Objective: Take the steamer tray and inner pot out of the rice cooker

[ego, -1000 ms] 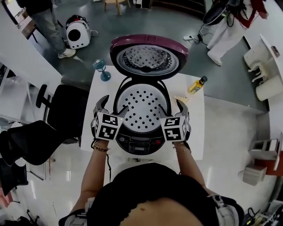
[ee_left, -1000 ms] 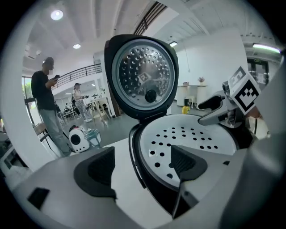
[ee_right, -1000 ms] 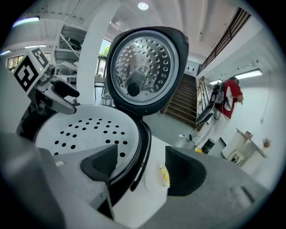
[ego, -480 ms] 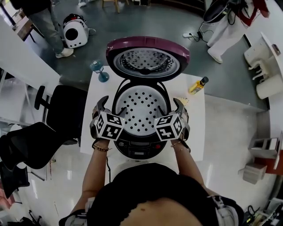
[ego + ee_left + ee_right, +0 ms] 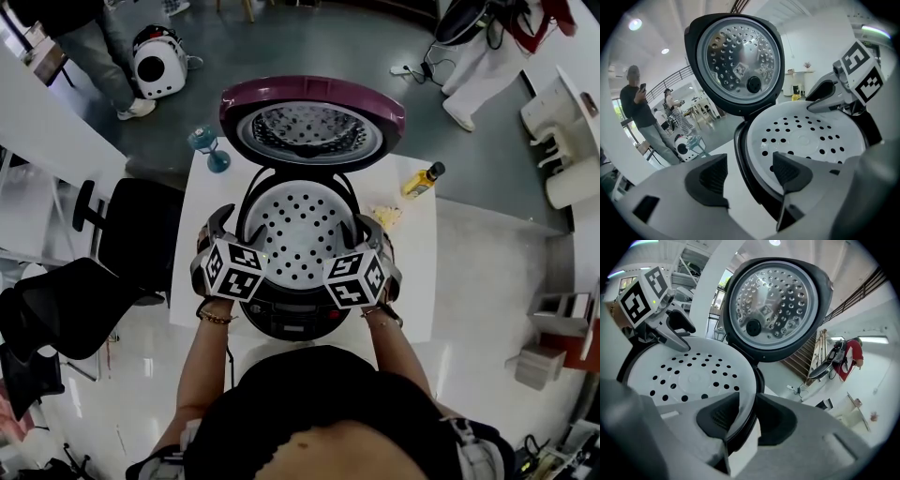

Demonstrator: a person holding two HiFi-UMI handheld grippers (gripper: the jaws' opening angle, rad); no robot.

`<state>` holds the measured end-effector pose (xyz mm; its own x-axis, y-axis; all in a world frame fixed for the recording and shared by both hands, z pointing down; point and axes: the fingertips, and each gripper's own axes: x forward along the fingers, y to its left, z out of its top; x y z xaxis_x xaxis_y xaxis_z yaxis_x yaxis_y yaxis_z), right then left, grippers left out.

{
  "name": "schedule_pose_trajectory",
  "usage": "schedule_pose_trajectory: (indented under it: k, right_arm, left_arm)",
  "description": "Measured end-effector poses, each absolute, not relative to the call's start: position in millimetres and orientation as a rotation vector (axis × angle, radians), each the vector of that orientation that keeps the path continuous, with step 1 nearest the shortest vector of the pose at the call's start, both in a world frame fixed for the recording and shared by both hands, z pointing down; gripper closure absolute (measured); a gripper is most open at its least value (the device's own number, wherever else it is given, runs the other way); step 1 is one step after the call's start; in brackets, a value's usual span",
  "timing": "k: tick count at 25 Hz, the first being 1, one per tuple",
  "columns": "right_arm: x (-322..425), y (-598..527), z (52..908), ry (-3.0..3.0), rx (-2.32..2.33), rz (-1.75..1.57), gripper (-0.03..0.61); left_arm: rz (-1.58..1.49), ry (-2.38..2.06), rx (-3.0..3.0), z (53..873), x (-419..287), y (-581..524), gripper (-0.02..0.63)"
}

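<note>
The rice cooker [image 5: 298, 314] stands on the white table [image 5: 412, 281] with its maroon lid [image 5: 312, 127] raised. The white perforated steamer tray [image 5: 298, 234] sits in its mouth and hides the inner pot. My left gripper [image 5: 236, 228] is at the tray's left edge. In the left gripper view its jaws [image 5: 750, 176] are closing astride the cooker's rim, one pad over the tray [image 5: 811, 136], the other well outside, neither pressing. My right gripper [image 5: 361, 230] is at the right edge. Its jaws [image 5: 746, 417] are closing, and the pads pinch the tray's [image 5: 689, 373] rim.
A blue stemmed glass [image 5: 211, 145] stands at the table's far left corner, and a yellow bottle [image 5: 419, 180] lies at its far right. Something small and yellowish [image 5: 386, 217] lies beside the cooker. Black chairs [image 5: 141, 234] stand left of the table. A person [image 5: 84, 47] stands beyond.
My right gripper has shifted inward onto the tray's right rim and its jaws have narrowed. My left gripper has rolled slightly at the left rim.
</note>
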<state>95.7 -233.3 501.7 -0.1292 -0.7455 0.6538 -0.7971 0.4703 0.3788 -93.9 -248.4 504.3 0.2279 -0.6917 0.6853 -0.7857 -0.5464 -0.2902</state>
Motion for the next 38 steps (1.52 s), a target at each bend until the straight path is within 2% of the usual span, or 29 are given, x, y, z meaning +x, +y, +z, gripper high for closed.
schedule_pose_trajectory:
  k: [4, 14, 17, 22, 30, 38]
  right_arm:
    - [95.5, -233.0, 497.6, -1.915, 1.313, 0.093, 0.477]
    - [98.8, -239.1, 467.4, -2.062, 1.436, 0.215, 0.521]
    - [104.3, -241.5, 463.6, -2.138, 1.492, 0.332, 0.537]
    - [107.8, -244.3, 460.0, -2.256, 1.534, 0.551, 0.545]
    - [114.6, -243.1, 441.9, -2.378, 1.583, 0.706, 0.551]
    - [141.1, -239.1, 428.1, -2.475, 1.639, 0.917, 0.551]
  left_arm:
    - [1.225, -1.394, 2.379, 506.3, -89.4, -245.0, 0.374]
    - [1.227, -1.360, 2.403, 503.5, -82.1, -239.1, 0.405]
    - [1.145, -1.342, 2.412, 498.2, -81.0, -239.2, 0.462]
    - [1.111, -1.328, 2.420, 493.5, -80.9, -240.9, 0.477]
    - [1.047, -1.235, 2.450, 480.9, -76.4, -233.8, 0.476]
    - [0.846, -1.092, 2.471, 467.1, -57.5, -226.4, 0.474]
